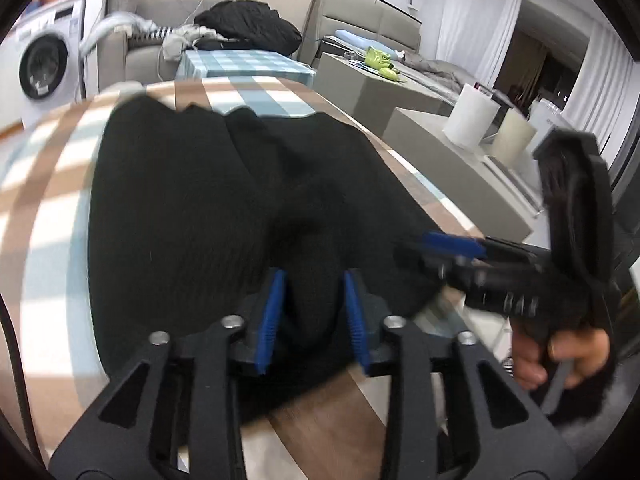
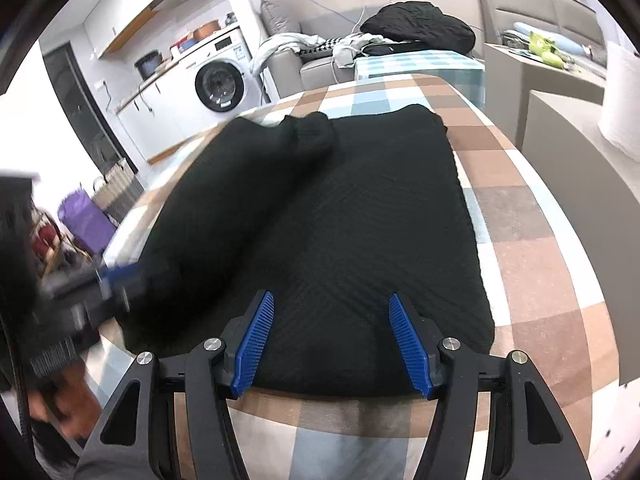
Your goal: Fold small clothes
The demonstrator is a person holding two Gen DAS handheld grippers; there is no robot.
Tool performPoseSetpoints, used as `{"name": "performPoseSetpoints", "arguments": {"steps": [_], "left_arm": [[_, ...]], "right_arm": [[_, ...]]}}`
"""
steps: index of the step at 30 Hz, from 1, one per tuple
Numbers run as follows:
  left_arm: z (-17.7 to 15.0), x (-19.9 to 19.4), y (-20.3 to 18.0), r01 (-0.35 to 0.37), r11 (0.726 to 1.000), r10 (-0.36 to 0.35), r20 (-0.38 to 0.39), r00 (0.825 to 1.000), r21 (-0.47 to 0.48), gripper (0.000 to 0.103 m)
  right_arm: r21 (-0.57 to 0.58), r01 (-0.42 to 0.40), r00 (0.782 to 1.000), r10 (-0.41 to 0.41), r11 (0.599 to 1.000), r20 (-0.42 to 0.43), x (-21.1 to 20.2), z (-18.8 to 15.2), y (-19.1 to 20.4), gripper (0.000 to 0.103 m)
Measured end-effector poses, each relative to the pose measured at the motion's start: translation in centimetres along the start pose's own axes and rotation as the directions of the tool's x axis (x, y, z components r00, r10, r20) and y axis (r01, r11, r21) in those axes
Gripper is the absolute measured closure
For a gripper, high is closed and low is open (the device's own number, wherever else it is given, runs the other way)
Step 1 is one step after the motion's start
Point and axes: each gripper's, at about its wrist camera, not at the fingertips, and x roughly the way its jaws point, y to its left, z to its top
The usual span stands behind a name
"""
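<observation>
- Garment count: one black knit sweater lies folded on the checked tablecloth, one sleeve laid across its body.
- Two grippers: the left gripper hovers over the sweater's near edge, blue pads apart with nothing pinched; the right gripper stands spread wide above the near hem, holding nothing.
- Two white rolls stand on the grey counter.
</observation>
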Motion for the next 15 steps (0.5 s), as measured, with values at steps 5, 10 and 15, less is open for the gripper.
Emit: {"name": "performPoseSetpoints", "arguments": {"steps": [5,10,15], "left_arm": [[-0.9,-3.5,1.8,-0.037,0.999,0.04,0.094,0.995,-0.033,0.031],[-0.6,-5.5,5.3,-0.129,0.987,0.138,0.108,0.984,-0.091,0.031],[-1.1,-5.2,8.1,-0.167,0.975,0.179,0.07,0.981,-0.145,0.031]], "right_arm": [[0.13,-0.149,0.989,0.145,0.98,0.035,-1.1,0.7,-1.5,0.041],[0.194,-0.289,0.957,0.279,0.938,0.078,-1.8,1.6,-1.1,0.041],[0.238,-0.336,0.942,0.324,0.911,0.091,-1.1,3.7,0.1,0.041]]}}
